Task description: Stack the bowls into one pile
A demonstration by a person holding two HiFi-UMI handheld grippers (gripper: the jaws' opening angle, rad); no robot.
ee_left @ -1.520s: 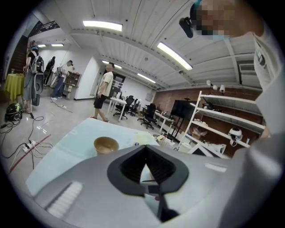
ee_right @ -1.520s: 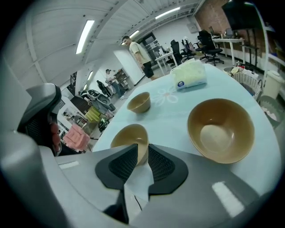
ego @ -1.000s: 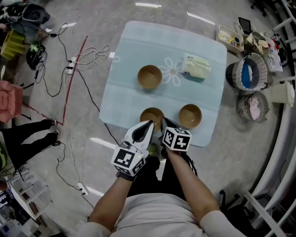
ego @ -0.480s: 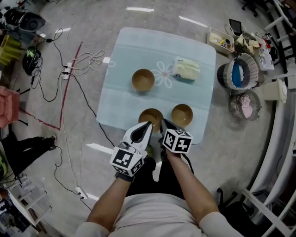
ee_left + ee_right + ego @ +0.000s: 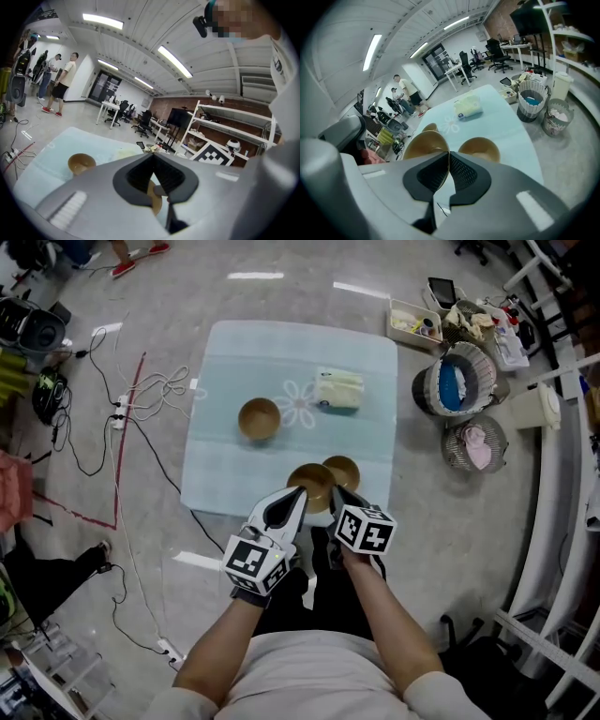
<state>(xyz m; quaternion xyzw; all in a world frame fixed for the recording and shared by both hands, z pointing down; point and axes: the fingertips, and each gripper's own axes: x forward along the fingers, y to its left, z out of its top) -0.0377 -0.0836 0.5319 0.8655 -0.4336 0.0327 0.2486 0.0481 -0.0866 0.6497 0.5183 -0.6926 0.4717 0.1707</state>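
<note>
Three brown bowls are over the pale blue table. The far bowl stands alone near the white flower print. My right gripper is shut on the near rim of the held bowl, which is tilted and overlaps the left edge of the third bowl. My left gripper is shut with its tips together, close by the held bowl's near left rim. A slice of that bowl shows below its jaws.
A pale yellow package lies on the cloth's far right. Two round baskets and a white bin stand on the floor to the right. Cables and a power strip lie to the left.
The near-left bowl has shifted right in my right gripper and now overlaps the near-right bowl. The head view has shifted, so the table shows further left. Both grippers stay close together.
</note>
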